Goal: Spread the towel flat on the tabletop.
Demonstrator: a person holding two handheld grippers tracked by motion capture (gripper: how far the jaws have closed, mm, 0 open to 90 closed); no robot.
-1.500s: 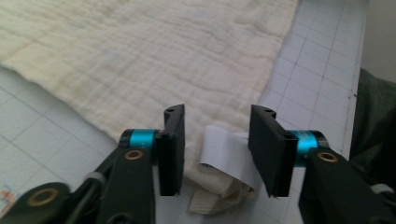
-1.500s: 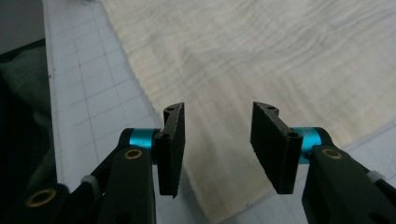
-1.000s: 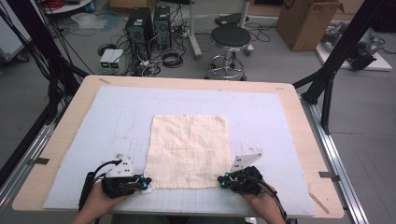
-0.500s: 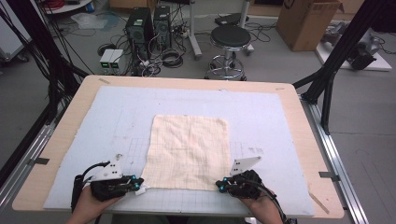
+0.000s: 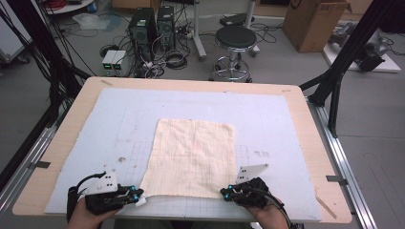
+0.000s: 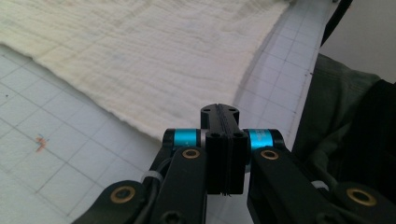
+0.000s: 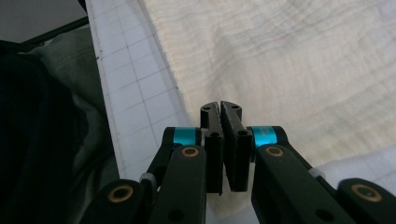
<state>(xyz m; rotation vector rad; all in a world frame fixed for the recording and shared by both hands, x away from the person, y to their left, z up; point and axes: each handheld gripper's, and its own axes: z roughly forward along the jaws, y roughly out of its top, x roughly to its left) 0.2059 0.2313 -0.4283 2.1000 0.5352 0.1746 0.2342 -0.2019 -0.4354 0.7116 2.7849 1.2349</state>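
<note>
Cream muslin cloth point(image 5: 193, 157) lies flat mid-mat; left gripper point(image 5: 136, 195) and right gripper point(image 5: 225, 192) each pinch a near corner, jaws pressed together. Lift both evenly, keeping the edge taut.

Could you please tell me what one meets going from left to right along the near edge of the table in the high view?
left gripper → cream cloth → right gripper → strip of tape on the table's right rim
</note>
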